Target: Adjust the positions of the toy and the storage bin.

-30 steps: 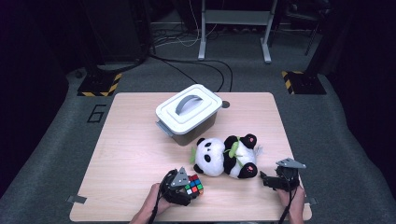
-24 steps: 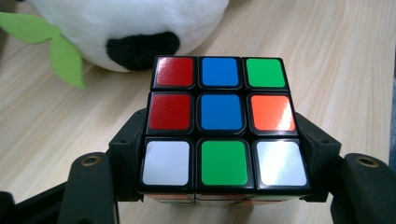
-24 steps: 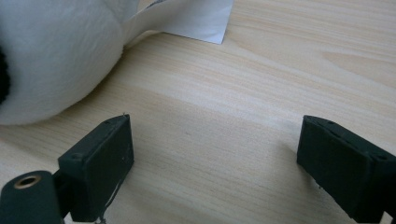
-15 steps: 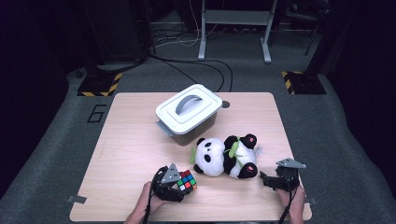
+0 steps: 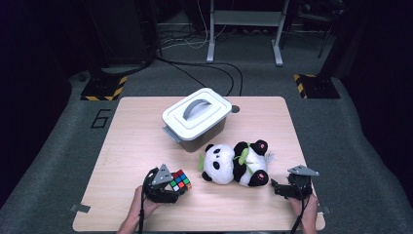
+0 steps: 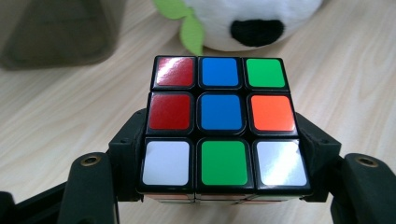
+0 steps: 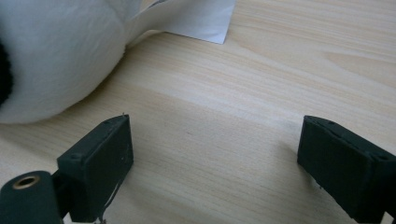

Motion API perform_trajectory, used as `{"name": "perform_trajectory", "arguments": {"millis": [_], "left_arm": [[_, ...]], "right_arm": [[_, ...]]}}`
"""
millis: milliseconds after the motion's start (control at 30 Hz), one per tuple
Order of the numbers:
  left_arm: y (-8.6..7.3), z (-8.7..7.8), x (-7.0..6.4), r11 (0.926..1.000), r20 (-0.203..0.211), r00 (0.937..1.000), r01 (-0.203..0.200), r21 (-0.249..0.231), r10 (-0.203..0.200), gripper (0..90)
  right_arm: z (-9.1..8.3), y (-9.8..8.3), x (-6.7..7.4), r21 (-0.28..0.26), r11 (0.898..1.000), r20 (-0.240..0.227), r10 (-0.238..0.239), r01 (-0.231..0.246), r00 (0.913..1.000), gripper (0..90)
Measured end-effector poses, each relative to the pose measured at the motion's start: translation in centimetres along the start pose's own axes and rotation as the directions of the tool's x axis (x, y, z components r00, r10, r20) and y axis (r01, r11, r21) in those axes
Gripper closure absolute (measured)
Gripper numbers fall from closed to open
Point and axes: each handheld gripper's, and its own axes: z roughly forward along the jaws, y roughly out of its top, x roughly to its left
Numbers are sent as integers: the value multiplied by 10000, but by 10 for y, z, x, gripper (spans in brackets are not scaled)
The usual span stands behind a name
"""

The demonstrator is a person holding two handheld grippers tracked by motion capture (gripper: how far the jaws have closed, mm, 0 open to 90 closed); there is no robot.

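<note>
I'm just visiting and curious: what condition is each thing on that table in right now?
Puzzle cube: scrambled, clamped in the left gripper.
Right gripper: open, nothing between its fingers, just above the table.
Storage box: lid on, handle folded flat.
Plush panda: lying on its back.

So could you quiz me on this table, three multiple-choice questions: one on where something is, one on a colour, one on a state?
1. Where does the panda lie?
A. on the box lid
B. between the two grippers
C. on the floor

2. What colour is the centre square of the cube face toward the left gripper's camera?
A. yellow
B. blue
C. white

3. How is the right gripper?
A. open, nothing between its jaws
B. shut on the panda
C. shut on the cube

Answers: 1 B, it lies on the table between them; 2 B, blue shows mid-face; 3 A, bare wood between its jaws.
</note>
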Motion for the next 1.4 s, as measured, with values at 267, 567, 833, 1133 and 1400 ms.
{"name": "perform_trajectory", "arguments": {"millis": [267,567,833,1133,1400], "left_arm": [[-5,-11,23,9988,-647,9967,479,-124,-486,342],[-16,-19,50,9954,-1334,9865,960,18,-949,342],[-22,-29,73,9887,-1749,9733,1495,-91,-1487,342],[-28,-40,96,9795,-2379,9504,2002,-246,-2002,342],[-30,-48,119,9696,-3017,9222,2418,-384,-2420,342]], "right_arm": [[2,1,1,206,9995,-213,-217,222,9995,15],[4,2,3,261,9995,-274,-171,178,9995,0],[4,2,3,263,9995,-262,-171,177,9995,0],[4,2,3,250,9995,-238,-180,186,9996,0],[4,2,3,251,9995,-233,-176,182,9996,0]]}}
